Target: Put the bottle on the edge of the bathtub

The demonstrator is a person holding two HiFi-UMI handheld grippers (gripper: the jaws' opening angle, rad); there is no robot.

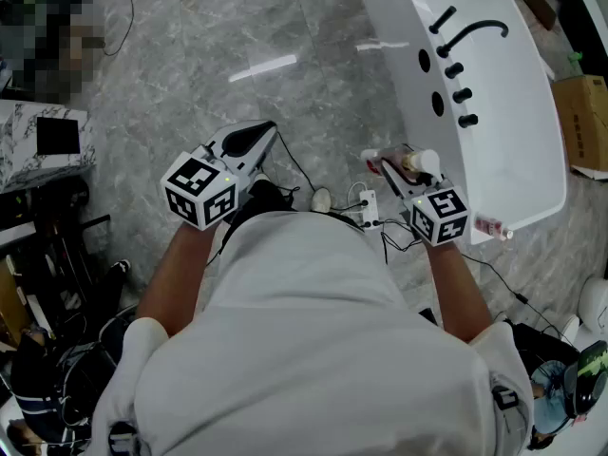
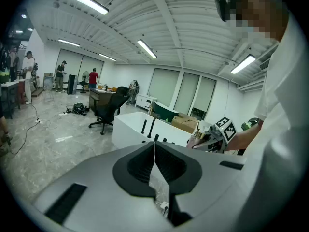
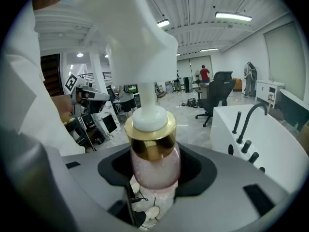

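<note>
The pump bottle (image 1: 410, 162) is not yet on the tub; the right gripper (image 1: 397, 171) pinches it by its rounded shoulder just below the collar, in the air over the floor (image 1: 285, 27), beside the long rim of the bathtub (image 1: 532, 174). In the right gripper view the dark ribbed pads bear on both sides of the pink body (image 3: 153, 166). The left gripper (image 2: 154, 158) is pressed together on nothing and hangs apart from the tub.

In my judgement the main risk is slip; the bottle's wall looks smooth and glossy and curves away from the pads, so a loose grip could let it rotate or drop. The tall white pump head (image 3: 130, 37) above the gold collar (image 3: 150, 135) makes it top-heavy; set down tilted, it could topple into the basin or onto the tiles. The tub's rim is a narrow band of glossy white, probably acrylic or enamel, so a base placed partly off it would slide. The black spout (image 1: 478, 30) and the row of black knobs (image 1: 456, 82) take up the far stretch of the rim; a careless swing could knock them. A small pink item (image 1: 492, 226), which I cannot identify, lies at the near corner of the rim and could be nudged off. Cables and a white power strip (image 1: 369, 207) trail across the grey marble-look floor by the person's feet; a step towards the tub could catch them.
</note>
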